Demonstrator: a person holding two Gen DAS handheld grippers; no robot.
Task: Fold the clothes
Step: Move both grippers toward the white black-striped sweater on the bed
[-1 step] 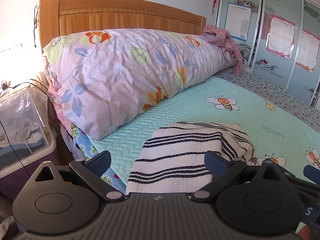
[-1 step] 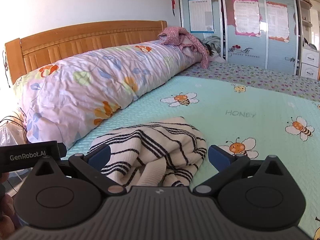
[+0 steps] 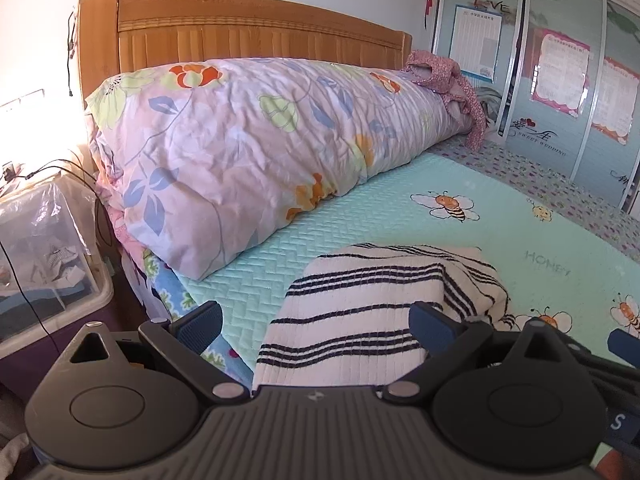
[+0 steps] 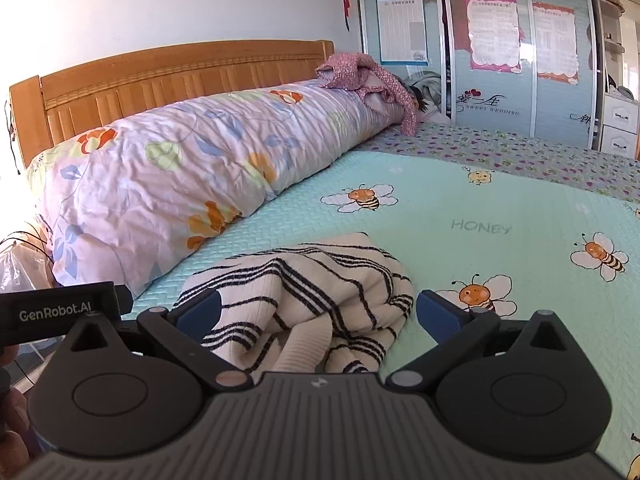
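On the bed, near its front edge, lies a cream sweater with dark stripes (image 3: 360, 312), bunched and partly folded over itself on a mint-green mat printed with bees (image 3: 460, 224). From the right wrist view the same sweater (image 4: 312, 292) shows loose rolls and a ribbed cuff tucked toward the camera.

Left gripper (image 3: 316, 322): jaws spread wide, blue pads (image 3: 200, 326) standing either side of the sweater's near end. Pads do not press the cloth; nothing held. It points down at a slant over the bed edge.

Right gripper (image 4: 318, 312): jaws likewise at full spread, the sweater between them but not pinched. Nothing held. Part of the left gripper's body, lettered "GenRobot.AI", shows at the left edge of this view, with a bit of a hand (image 4: 12, 432) below it.

Behind the sweater, a long floral quilt roll (image 3: 248, 148) runs along the wooden headboard (image 3: 256, 32). A pink speckled garment (image 4: 368, 72) is draped over the roll's far end. Wardrobe doors with posters (image 4: 492, 36) close the far side. Beside the bed on the left stands a clear plastic bin (image 3: 44, 248) with cables trailing over it.
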